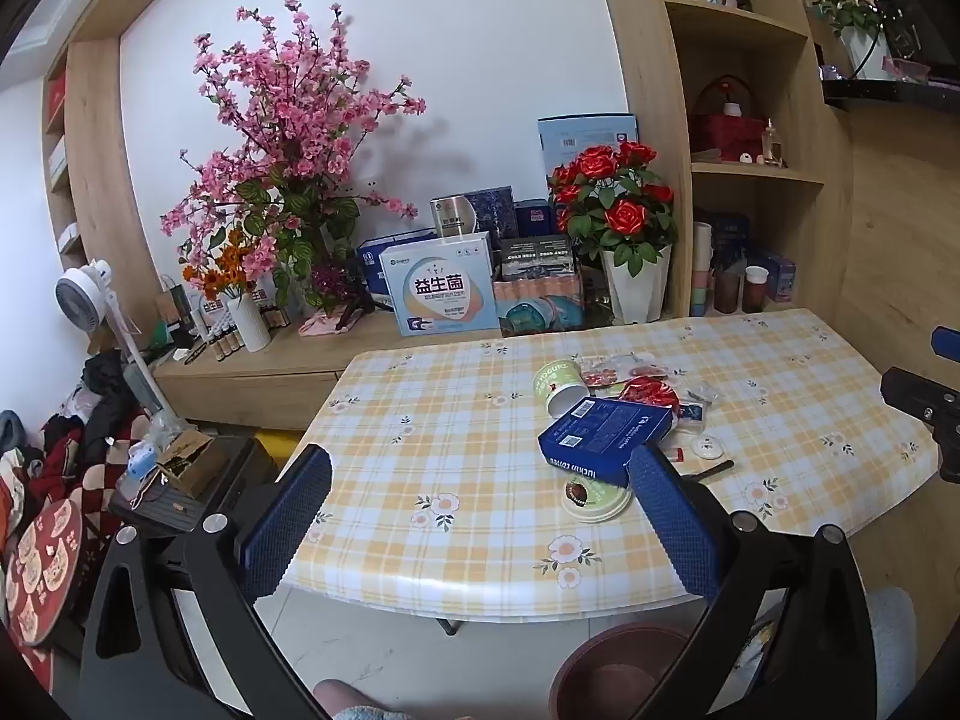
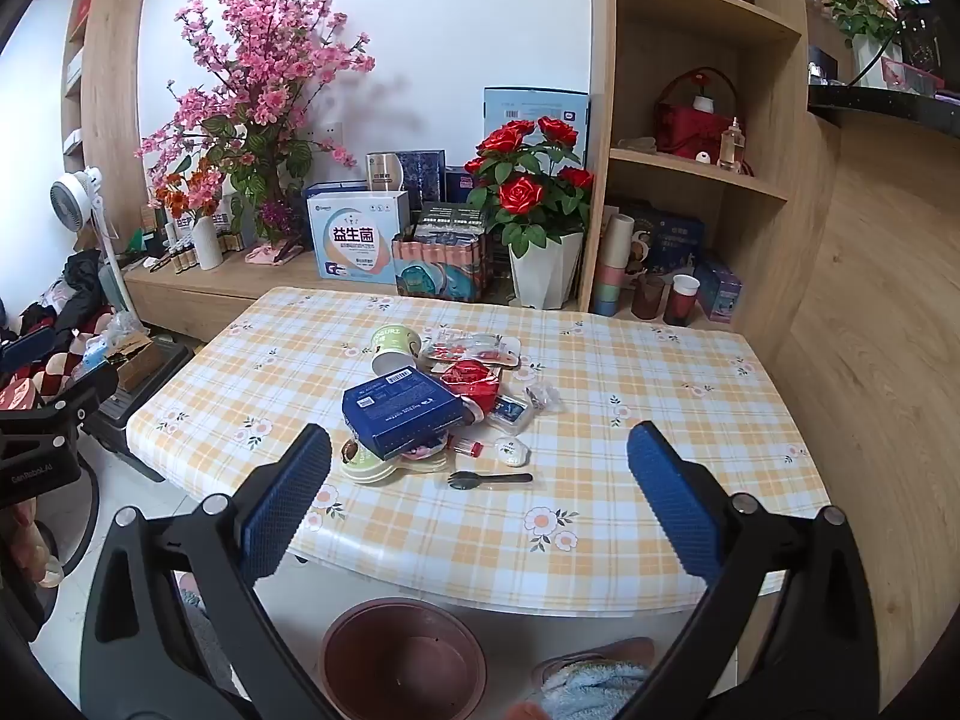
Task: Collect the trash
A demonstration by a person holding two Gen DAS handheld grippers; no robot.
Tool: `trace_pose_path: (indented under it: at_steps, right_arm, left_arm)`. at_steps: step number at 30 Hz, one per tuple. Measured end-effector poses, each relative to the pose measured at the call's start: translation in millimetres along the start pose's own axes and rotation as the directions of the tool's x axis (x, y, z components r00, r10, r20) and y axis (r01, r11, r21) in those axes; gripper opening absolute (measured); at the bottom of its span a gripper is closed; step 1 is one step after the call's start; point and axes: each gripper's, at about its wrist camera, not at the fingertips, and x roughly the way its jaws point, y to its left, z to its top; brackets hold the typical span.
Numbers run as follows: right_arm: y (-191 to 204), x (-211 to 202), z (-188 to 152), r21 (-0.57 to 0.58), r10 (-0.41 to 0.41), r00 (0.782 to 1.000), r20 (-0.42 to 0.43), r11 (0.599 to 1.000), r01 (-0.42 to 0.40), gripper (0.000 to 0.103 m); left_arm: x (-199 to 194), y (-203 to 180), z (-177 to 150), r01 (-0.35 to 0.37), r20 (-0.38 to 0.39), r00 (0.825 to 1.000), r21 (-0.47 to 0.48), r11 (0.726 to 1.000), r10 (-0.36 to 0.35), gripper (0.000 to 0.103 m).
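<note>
We look along our left gripper [image 1: 480,516], its blue pads spread wide with nothing between them, over a table [image 1: 456,450] in yellow check cloth. The trash lies in one heap toward the right — a tipped yogurt cup [image 1: 560,390], a blue box [image 1: 603,435] leaning over it, a red wrapper [image 1: 651,391], a round lid [image 1: 594,495] just beside our right-hand pad. Below the table's near edge stands a brown bin [image 1: 618,675]. Our right gripper [image 1: 927,405] pokes in at the frame's right edge.
</note>
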Motion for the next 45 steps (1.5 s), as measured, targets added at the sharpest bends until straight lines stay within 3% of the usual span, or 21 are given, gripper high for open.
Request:
trace_pose_path:
  at_steps: [45]
  right_arm:
    - [-0.1, -2.5, 2.1, -0.005, -0.005, 1.000, -0.004, 1.000, 0.005, 0.097]
  left_arm:
    - [-0.1, 0.2, 0.0, 0.001, 0.002, 1.000, -0.004, 1.000, -0.001, 0.098]
